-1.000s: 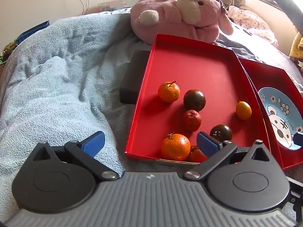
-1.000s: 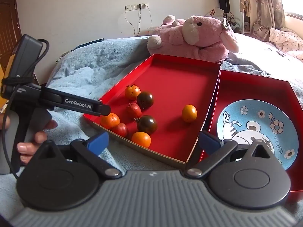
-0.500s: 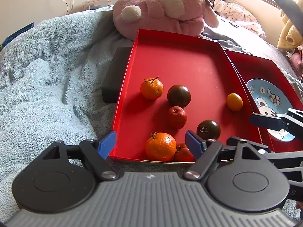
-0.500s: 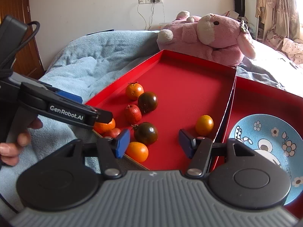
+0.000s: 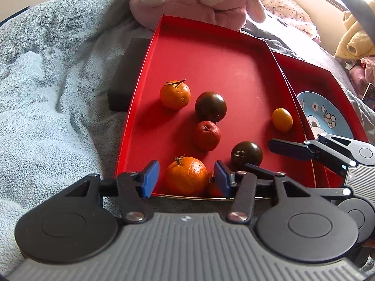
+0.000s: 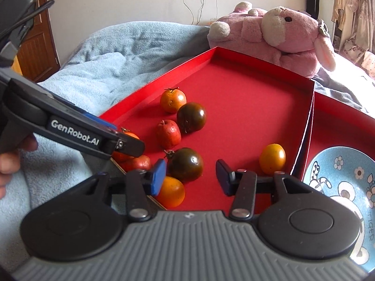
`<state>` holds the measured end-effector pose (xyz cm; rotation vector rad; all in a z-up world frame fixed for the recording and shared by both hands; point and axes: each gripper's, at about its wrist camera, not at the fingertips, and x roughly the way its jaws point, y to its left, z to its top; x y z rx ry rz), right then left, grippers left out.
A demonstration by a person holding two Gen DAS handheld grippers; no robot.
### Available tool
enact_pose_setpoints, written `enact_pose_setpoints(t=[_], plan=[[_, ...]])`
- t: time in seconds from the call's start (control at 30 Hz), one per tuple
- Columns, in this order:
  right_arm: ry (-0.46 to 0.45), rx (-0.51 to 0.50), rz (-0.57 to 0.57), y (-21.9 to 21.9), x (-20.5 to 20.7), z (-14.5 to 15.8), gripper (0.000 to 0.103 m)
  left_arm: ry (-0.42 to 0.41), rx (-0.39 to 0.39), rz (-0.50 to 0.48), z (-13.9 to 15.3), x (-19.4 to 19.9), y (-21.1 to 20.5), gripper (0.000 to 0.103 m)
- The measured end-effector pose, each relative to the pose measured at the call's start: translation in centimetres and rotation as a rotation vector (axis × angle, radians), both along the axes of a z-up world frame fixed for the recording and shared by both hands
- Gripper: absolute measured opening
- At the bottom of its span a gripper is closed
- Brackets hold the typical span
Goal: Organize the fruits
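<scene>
- The left gripper (image 5: 185,179) hovered at the near edge of the red tray (image 5: 234,70), its blue pads spread fairly wide on either side of the nearest mandarin (image 5: 186,175) and not touching it.
- That mandarin lay against the tray's near wall, with a small red fruit (image 5: 212,185) touching it on the right, partly hidden behind the right pad.
- The right gripper (image 6: 191,176) also stood open and empty over the tray's near edge, framing the near dark tomato (image 6: 186,164); a small orange fruit (image 6: 171,192) sat just beside its left pad.
- To do this step well, I judged, the left pads should come down squarely around the mandarin's widest part, the right pad slipping between it and the red fruit, then close gently; the fruit is round and could roll or squirt out.
- With both tools crowding the same end of the tray, one likely ought to lift clear before the other moved.
- Toward the tray's middle lay a red fruit (image 5: 206,135), a second dark tomato (image 5: 211,106), a stemmed mandarin (image 5: 175,93) and, near the right wall, a small yellow-orange fruit (image 5: 282,120).
- Right of the tray, in a second red tray (image 6: 339,126), sat a blue plate (image 6: 339,182), empty as far as it showed, the likely destination.
- Beyond the tray's far wall lay a pink plush toy (image 6: 276,35) on the blue blanket (image 5: 58,82).
</scene>
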<state>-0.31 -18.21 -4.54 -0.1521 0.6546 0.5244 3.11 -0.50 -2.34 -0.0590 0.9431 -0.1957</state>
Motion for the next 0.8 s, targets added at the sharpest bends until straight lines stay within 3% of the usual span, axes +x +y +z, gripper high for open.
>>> enact_pose_setpoints(t=[0.27,0.3,0.47,0.8], plan=[[0.048,-0.002,0.013,1.2,1.5,-0.6,0.049,0.025,-0.032,0.005,-0.2,0.2,0.3,0.058],[0.052,0.008,0.011,1.1,1.5,-0.6,0.043,0.028,-0.037,0.003,-0.2,0.2,0.3,0.058],[0.072,0.041,-0.011,0.1,1.8,-0.6,0.041,0.044,-0.065,-0.02,-0.2,0.4,0.3,0.058],[0.049,-0.026,-0.019,0.6,1.6,-0.9,0.041,0.086,-0.095,-0.002,-1.0,1.7,0.5,0.062]])
